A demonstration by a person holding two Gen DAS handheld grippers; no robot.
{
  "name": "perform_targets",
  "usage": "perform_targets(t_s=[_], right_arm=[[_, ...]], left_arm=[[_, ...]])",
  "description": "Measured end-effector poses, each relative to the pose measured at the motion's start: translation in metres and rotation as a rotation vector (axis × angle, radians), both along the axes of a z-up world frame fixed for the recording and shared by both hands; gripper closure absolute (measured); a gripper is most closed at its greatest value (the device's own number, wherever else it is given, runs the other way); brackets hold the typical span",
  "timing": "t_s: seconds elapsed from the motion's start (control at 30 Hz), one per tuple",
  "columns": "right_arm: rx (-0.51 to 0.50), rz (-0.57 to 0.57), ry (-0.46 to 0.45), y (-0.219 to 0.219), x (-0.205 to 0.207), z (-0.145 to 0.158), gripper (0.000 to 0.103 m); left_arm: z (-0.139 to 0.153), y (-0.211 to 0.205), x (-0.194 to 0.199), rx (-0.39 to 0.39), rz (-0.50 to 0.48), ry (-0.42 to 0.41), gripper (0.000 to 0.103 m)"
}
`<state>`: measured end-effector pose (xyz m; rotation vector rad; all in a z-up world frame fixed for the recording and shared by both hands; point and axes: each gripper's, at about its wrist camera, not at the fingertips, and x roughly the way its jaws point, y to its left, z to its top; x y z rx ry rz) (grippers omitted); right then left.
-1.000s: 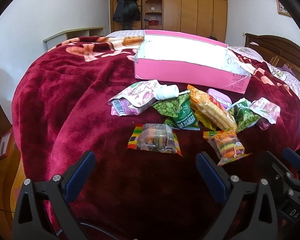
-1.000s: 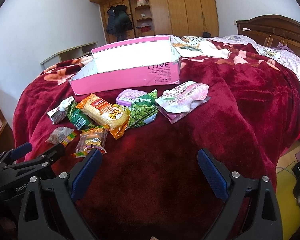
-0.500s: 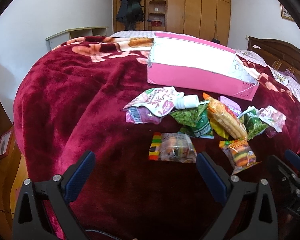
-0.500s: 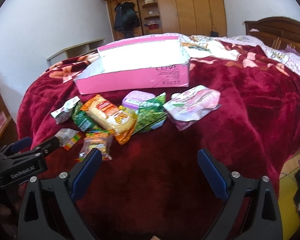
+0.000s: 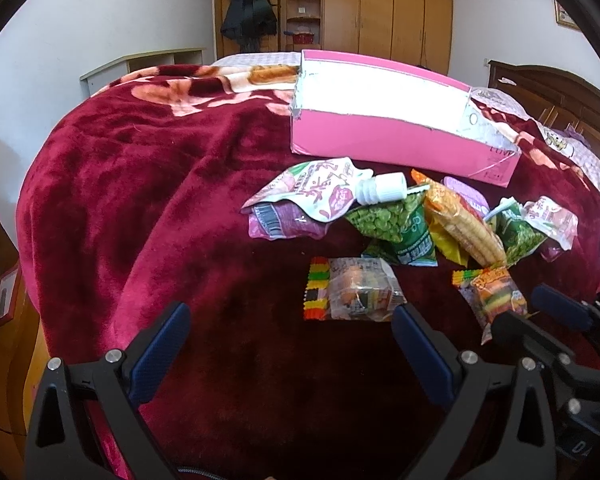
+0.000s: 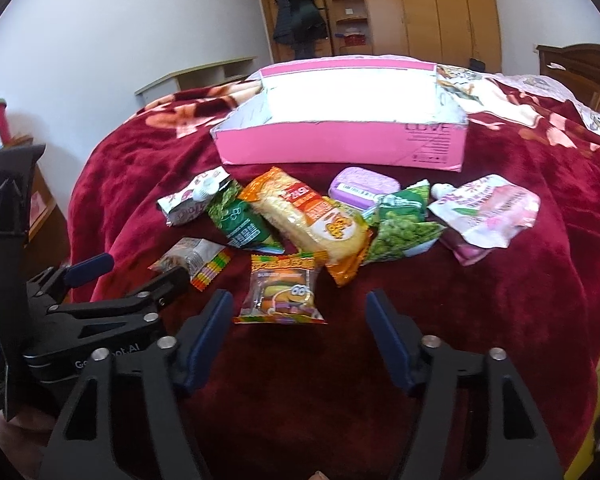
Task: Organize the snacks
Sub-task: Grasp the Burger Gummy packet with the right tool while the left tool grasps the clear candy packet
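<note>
Presently our right claw (image 6: pixel 298 334), jaws just narrowed yet apart, hovers empty before the burger gummy packet (image 6: pixel 281 291) on the bed (image 6: pixel 520 300). Our left claw (image 5: pixel 290 354) stands wide apart, holding nothing.

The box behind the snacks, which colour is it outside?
Pink; the box shows best in the right wrist view.

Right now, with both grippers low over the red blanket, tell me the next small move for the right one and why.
Probably ease the right gripper forward and down to straddle the small clear burger-gummy packet. Its jaws have just been closing with nothing between them, and that packet lies nearest, straight ahead, apart from the pile. The open pink cardboard box behind looks like the place to put it.
</note>
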<state>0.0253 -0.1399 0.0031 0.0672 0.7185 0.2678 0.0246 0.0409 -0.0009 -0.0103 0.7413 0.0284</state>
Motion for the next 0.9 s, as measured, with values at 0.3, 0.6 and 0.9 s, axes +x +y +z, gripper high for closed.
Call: perform_targets(t_s=[0.3,0.6,0.9], right_arm=[[-0.018,0.019,0.023,0.007,0.008,-0.009,0.060],[-0.024,-0.029,0.025,-0.015,-0.002,-0.005,0.061],[-0.011,-0.038,0.045,-0.023,0.000,-0.012,0.061]], left_arm=[[-0.001,-0.001,0.004,-0.009,-0.018,0.008,0.001],[0.003,-0.011,0.005,-0.024,-0.054,0.017,0.000],[-0.004,-0.020,0.021,-0.027,-0.027,0.059,0.001]])
